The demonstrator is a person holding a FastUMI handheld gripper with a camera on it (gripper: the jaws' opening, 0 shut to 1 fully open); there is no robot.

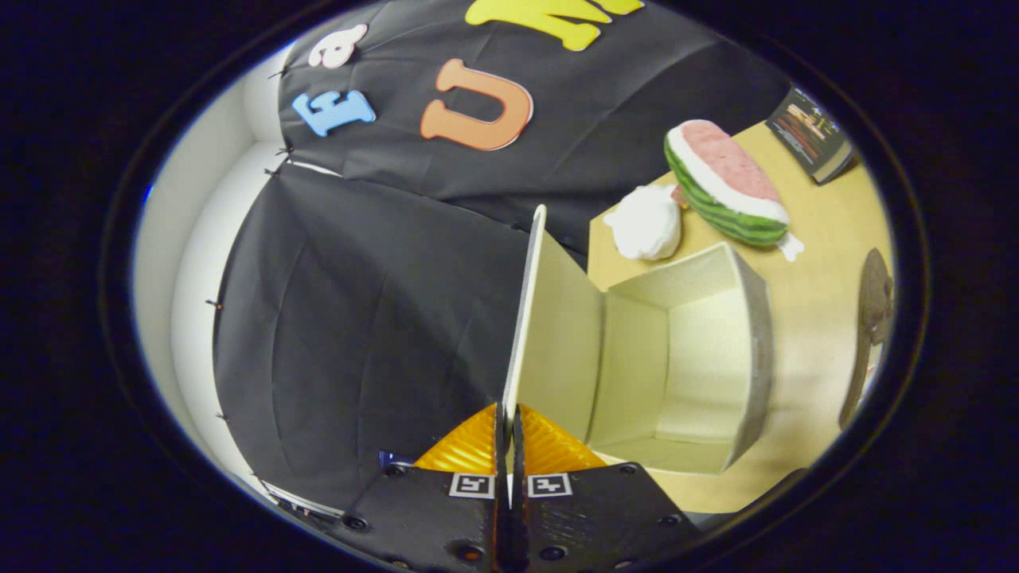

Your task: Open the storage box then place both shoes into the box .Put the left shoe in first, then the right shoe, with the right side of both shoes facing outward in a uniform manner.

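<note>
The storage box (677,358) sits wide open on the table (828,239), a pale cream carton with grey-edged walls, its hollow inside bare and facing the camera. Its lid (529,318) is swung out on the hinge side and stands edge-on, a thin cream panel running straight up from the claw (510,426). And the claw has it: both fingers are pinched tight together on the lid's lower edge, no gap between them apart from the panel itself, so this is a firm clamp on the lid.

Beyond the box, away from the claw, a white plush toy (646,223) lies on the table just past the box's far wall. Right next to that, touching or nearly so, is a watermelon-slice plush (724,183), green rind, white band, pink flesh. Farther out past the watermelon, near the table's corner, lies a dark book (812,131).

Off the box's open side, well apart from it, a dark brownish shape (872,318) lies on the table; it is too distorted to tell what it is. On the lid's other side hangs the booth's black cloth wall (358,302).
</note>
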